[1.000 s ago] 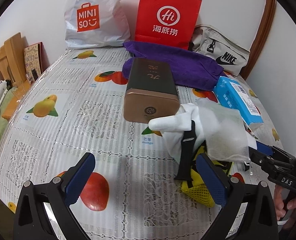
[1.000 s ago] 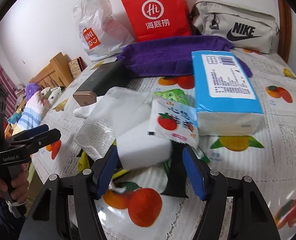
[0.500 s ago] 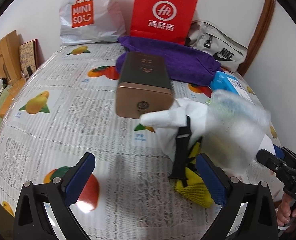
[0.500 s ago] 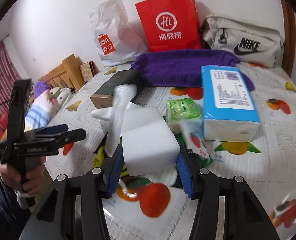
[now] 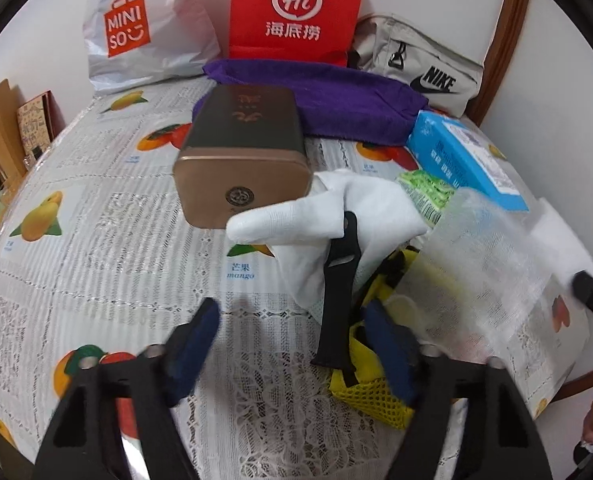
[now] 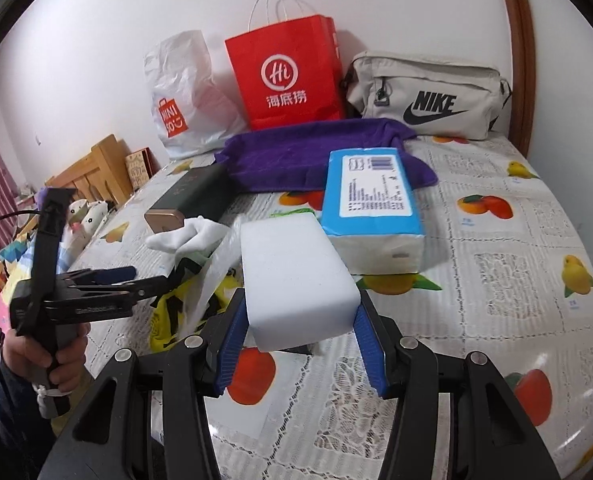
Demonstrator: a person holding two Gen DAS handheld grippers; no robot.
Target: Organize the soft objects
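My right gripper (image 6: 300, 332) is shut on a white foam block (image 6: 292, 268) and holds it above the table. A clear plastic wrapper (image 6: 212, 280) trails from the block's left side, and shows blurred in the left wrist view (image 5: 488, 272). My left gripper (image 5: 292, 344) is closing, its pads pressing on nothing. A black strap (image 5: 336, 292) lies in the gap close to its right finger. Under the strap sit a white glove (image 5: 336, 216) and a yellow mesh bag (image 5: 364, 392). A green wipes pack (image 5: 424, 192) lies behind them.
A bronze tin box (image 5: 244, 152), a purple towel (image 5: 316, 100) and a blue tissue pack (image 6: 372, 208) lie mid-table. A red paper bag (image 6: 288, 76), a white Miniso bag (image 6: 184, 100) and a grey Nike bag (image 6: 424, 96) line the wall. A person's hand (image 6: 56, 356) grips the left tool.
The right gripper closed on the white block and lifted it out of the pile, its wrapper swinging up. The left gripper's jaws narrowed and it dipped toward the strap.
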